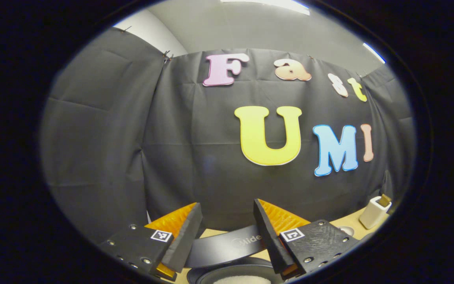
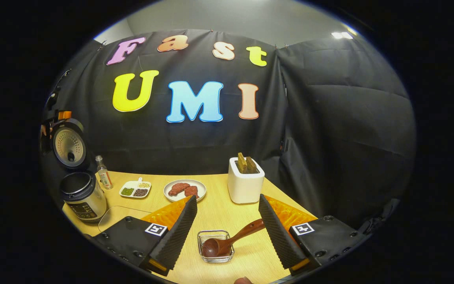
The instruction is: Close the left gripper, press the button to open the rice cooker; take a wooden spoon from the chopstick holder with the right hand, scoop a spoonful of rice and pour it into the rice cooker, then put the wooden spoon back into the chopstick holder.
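One wooden spoon (image 2: pixel 231 240) lies w/ its bowl in a small glass dish (image 2: pixel 216 246), just in front of the white chopstick holder (image 2: pixel 245 185). Looks light, stiff, smooth; grab the handle. Right gripper (image 2: pixel 227 221) fingers wide, holding nothing. Left gripper (image 1: pixel 227 228) wide too. Rice cooker (image 2: pixel 81 193) far left of holder, lid up.

your left gripper (image 1: pixel 227 221) has its two fingers spread well apart at the bottom of the left gripper view, with nothing between them. below and between them you see the dark, raised lid of the rice cooker (image 1: pixel 227 247) and, under it, the round dark inner pot (image 1: pixel 235 274) with white rice (image 1: pixel 242 280) in it. off to the right, a white rectangular chopstick holder (image 1: pixel 373 213) stands on the light wooden table (image 1: pixel 347 221) in front of the black cloth wall (image 1: pixel 195 157).
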`<state>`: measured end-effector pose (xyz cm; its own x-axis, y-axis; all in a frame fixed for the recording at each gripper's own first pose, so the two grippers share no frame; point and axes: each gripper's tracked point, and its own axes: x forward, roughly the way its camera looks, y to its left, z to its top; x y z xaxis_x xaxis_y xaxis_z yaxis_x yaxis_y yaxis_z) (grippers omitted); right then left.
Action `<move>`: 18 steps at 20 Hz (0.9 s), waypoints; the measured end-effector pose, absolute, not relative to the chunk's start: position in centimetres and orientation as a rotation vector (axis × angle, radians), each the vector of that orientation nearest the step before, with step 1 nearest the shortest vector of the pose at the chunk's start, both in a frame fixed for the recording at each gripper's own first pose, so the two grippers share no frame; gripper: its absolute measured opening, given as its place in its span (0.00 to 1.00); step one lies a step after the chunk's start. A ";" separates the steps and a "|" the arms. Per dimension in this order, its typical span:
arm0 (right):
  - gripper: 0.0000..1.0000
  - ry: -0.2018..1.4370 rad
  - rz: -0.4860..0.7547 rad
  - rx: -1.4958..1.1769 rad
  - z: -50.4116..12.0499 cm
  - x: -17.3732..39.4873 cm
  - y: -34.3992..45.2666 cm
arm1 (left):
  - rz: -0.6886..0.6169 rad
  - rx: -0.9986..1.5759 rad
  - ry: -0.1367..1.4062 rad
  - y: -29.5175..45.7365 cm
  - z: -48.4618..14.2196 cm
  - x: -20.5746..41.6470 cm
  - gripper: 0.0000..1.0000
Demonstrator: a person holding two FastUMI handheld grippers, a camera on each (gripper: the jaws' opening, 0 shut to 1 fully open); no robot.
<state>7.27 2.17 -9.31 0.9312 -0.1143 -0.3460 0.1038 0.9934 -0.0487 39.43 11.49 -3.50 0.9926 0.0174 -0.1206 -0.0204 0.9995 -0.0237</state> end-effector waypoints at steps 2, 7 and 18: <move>0.94 0.356 -0.094 -0.023 -9.4 7.4 2.2 | 0.013 -0.024 0.129 10.8 -3.8 37.9 0.84; 0.99 0.354 -0.048 -0.009 -9.4 7.3 2.1 | -0.003 -0.031 0.153 9.2 -4.9 34.9 0.85; 0.99 0.356 0.005 -0.003 -9.2 6.0 0.0 | -0.025 -0.027 0.196 6.1 -8.8 28.0 0.85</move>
<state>6.00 -0.03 -9.16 0.9372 0.0040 -0.3487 -0.0049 1.0000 -0.0018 28.05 6.14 -8.77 0.9806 -0.0272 -0.1942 0.0220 0.9993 -0.0292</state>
